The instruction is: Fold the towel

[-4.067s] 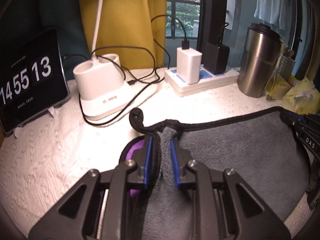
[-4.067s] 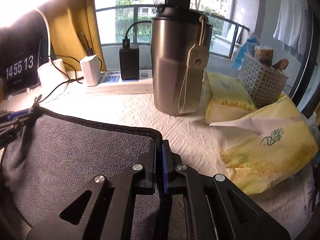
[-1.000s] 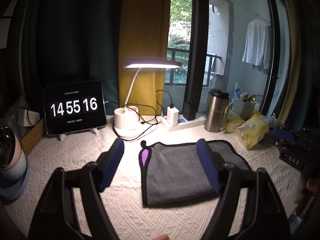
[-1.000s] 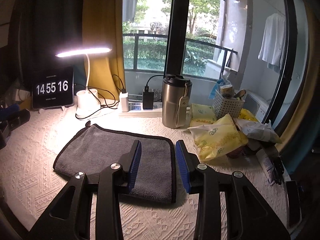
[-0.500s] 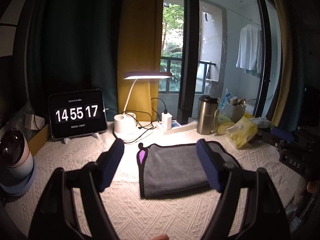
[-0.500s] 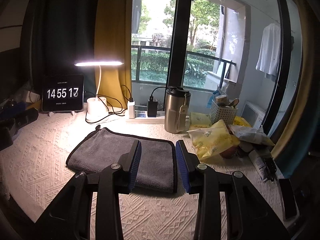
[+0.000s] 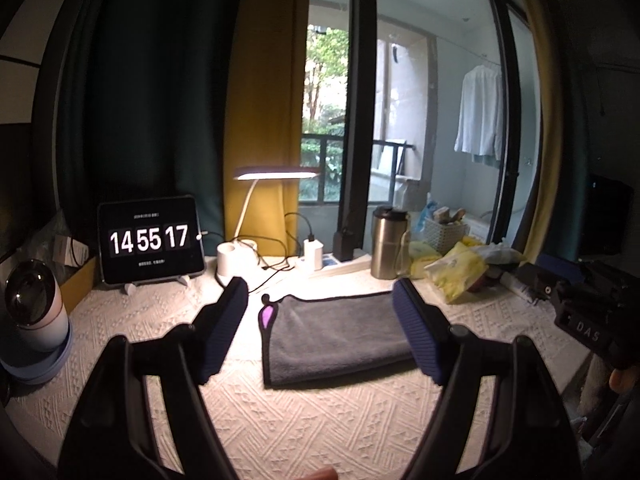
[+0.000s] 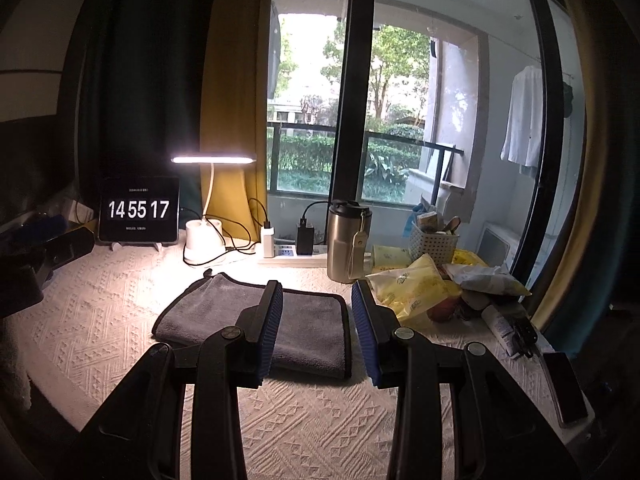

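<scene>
Towel: the grey towel (image 7: 336, 332) lies flat on the white textured surface (image 7: 304, 424), doubled over into a neat rectangle with its black-trimmed edges lined up, in front of the steel tumbler (image 8: 347, 240).
Left gripper (image 7: 320, 332): held high above the surface, jaws spread wide, gripping nothing.
Right gripper (image 8: 316, 328): also raised clear, jaws apart and empty.
Progress: at least one fold looks finished.
Left to do: perhaps a second fold; otherwise the task seems complete.

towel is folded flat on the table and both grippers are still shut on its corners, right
Not quite. The towel is folded flat on the table, but the left gripper and right gripper are both open and clear of it, as both wrist views show.
</scene>
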Demonstrator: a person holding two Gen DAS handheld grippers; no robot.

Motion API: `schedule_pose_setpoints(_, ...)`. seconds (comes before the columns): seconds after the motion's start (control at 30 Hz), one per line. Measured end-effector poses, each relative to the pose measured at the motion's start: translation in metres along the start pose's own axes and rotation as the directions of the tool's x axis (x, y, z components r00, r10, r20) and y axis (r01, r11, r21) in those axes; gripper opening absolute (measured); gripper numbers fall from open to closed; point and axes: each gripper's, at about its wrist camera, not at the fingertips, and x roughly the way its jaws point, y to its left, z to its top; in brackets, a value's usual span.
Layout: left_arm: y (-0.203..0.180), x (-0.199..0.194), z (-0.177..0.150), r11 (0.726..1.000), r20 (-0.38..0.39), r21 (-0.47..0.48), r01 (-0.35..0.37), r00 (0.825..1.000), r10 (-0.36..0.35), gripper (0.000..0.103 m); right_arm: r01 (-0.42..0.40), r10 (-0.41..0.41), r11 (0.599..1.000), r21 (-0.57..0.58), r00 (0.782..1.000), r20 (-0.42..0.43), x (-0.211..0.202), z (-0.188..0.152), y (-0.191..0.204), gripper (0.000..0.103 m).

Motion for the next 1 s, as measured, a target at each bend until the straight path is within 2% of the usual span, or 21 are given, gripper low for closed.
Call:
schedule_pose_setpoints(0.2, -0.01, -0.019, -0.003, 1.0, 0.037, 0.018, 0.012, 0.999, -0.013, 0.076, 0.01, -0.01, 1.0, -0.004, 0.998, 0.06, -0.024, -0.003, 0.0, 0.04)
schedule_pose_setpoints(0.33, -0.013, -0.028, -0.006, 0.999, 0.043, 0.023, 0.027, 0.999, -0.028, 0.076, 0.011, -0.011, 1.0, 0.0, 0.995, 0.097, -0.037, -0.003, 0.001, 0.049)
schedule_pose_setpoints(0.4, -0.015, -0.034, -0.008, 0.999, 0.048, 0.025, 0.025, 0.999, -0.026, 0.077, 0.01, -0.01, 1.0, 0.001, 0.994, 0.113, -0.043, -0.003, 0.001, 0.05)
schedule_pose_setpoints(0.47, -0.015, -0.04, -0.01, 1.0, 0.05, 0.018, 0.011, 0.999, -0.012, 0.089, 0.012, -0.012, 1.0, -0.002, 0.992, 0.127, -0.049, -0.003, 0.003, 0.051)
schedule_pose_setpoints(0.5, -0.014, -0.043, -0.011, 1.0, 0.054, 0.008, 0.002, 0.999, -0.002, 0.098, 0.014, -0.013, 1.0, -0.004, 0.991, 0.137, -0.053, -0.004, 0.005, 0.052)
schedule_pose_setpoints(0.53, -0.012, -0.045, -0.011, 1.0, 0.061, -0.002, 0.0, 0.998, 0.0, 0.1, 0.014, -0.013, 1.0, -0.005, 0.99, 0.142, -0.056, -0.004, 0.006, 0.053)
schedule_pose_setpoints(0.7, -0.009, -0.058, -0.013, 0.998, 0.1, -0.02, -0.053, 0.993, 0.055, 0.102, 0.021, -0.024, 1.0, 0.022, 0.985, 0.171, -0.073, -0.007, 0.01, 0.058)
schedule_pose_setpoints(1.0, -0.009, -0.057, -0.014, 0.998, 0.08, -0.006, -0.064, 0.995, 0.064, 0.102, 0.027, -0.031, 0.999, 0.027, 0.986, 0.163, -0.079, -0.013, 0.016, 0.06)
